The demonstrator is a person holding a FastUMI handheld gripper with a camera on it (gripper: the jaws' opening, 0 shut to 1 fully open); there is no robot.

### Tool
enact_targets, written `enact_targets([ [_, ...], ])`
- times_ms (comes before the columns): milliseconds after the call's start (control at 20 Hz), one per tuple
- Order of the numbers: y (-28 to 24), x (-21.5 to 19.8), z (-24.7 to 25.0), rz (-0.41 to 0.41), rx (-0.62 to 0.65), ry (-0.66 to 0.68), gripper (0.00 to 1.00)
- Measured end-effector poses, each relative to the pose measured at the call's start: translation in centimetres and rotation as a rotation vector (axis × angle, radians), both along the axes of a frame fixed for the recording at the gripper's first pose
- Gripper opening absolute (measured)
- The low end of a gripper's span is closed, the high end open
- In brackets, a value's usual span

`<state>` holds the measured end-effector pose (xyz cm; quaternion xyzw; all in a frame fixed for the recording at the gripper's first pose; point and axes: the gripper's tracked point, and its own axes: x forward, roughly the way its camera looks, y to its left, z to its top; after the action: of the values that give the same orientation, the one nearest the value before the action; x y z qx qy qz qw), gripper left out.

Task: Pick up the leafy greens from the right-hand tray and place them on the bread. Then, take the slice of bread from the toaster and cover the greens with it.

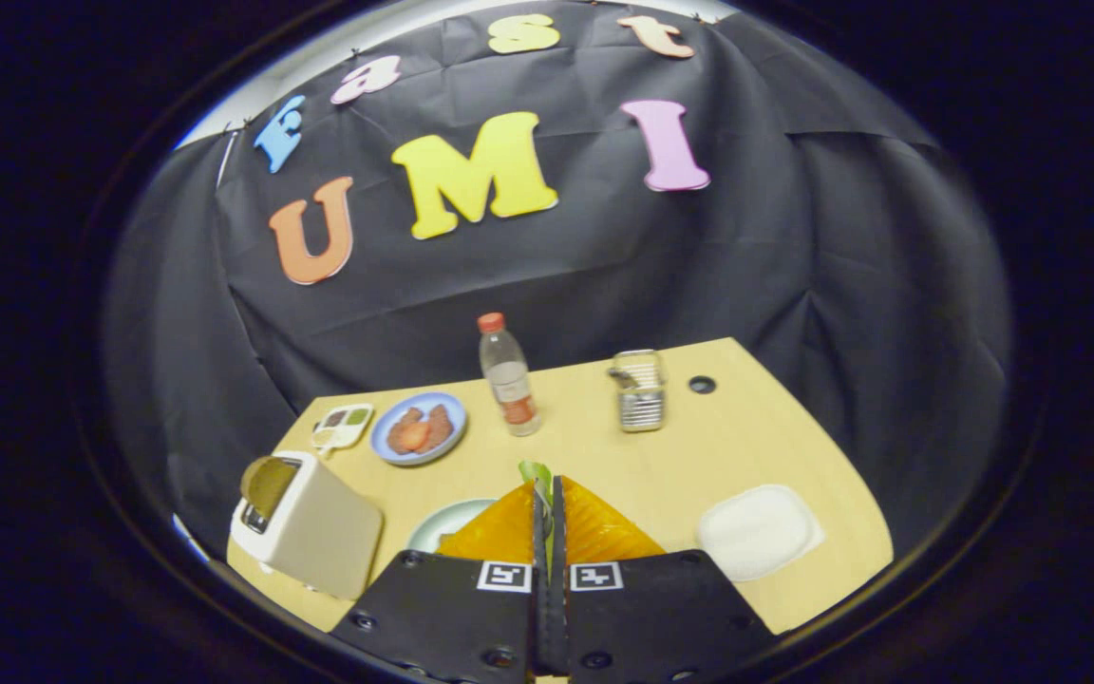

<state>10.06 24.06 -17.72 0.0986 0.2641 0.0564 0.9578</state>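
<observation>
A bottle stands between a blue plate and a metal rack.

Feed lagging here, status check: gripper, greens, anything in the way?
Gripper shut on leafy greens, held above pale plate. Toaster beside it, slice in slot. Nothing between.

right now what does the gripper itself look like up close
The gripper has two wedge-shaped fingers with ribbed faces, narrowing toward the tips. Each is mounted on a flat black plate with round screw heads along its edges. A small square black-and-white marker sits on each plate near the centre seam. No cables are visible.
</observation>
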Motion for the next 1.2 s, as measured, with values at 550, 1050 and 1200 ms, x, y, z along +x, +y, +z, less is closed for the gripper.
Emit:
enact_targets([
  [550, 14.0, -0.2, -6.3, 0.217, 0.23, 0.163, 0.0],
  [1050, 4.5, 2.8, -14.5, 0.169, -0.029, 0.188, 0.01],
  [1200, 3.1, 3.8, -15.9, 0.152, -0.085, 0.17, 0.07],
])
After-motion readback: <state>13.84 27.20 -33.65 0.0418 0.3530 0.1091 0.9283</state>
